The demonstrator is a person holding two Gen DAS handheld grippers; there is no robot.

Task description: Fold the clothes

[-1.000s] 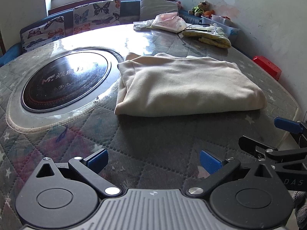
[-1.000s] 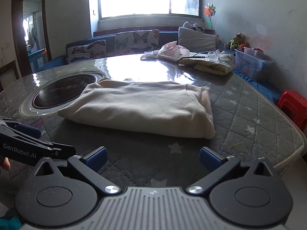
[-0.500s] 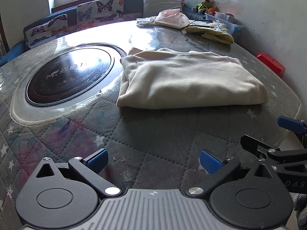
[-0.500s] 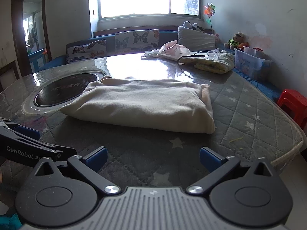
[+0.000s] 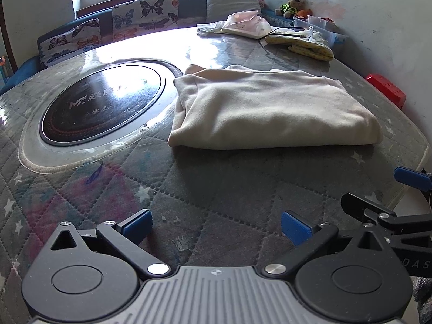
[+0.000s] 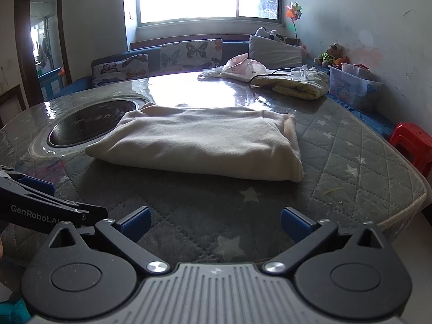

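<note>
One cream garment (image 5: 272, 110), folded, on quilted table (image 5: 189, 189). Left gripper (image 5: 216, 225) and right gripper (image 6: 214, 222): fingers spread, empty. Risk: careless lifting could undo the folds.

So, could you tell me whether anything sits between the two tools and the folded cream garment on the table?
Nothing visible does. Only bare quilted table cover lies between the open left tool and the folded cream garment, and likewise ahead of the open right tool.
</note>
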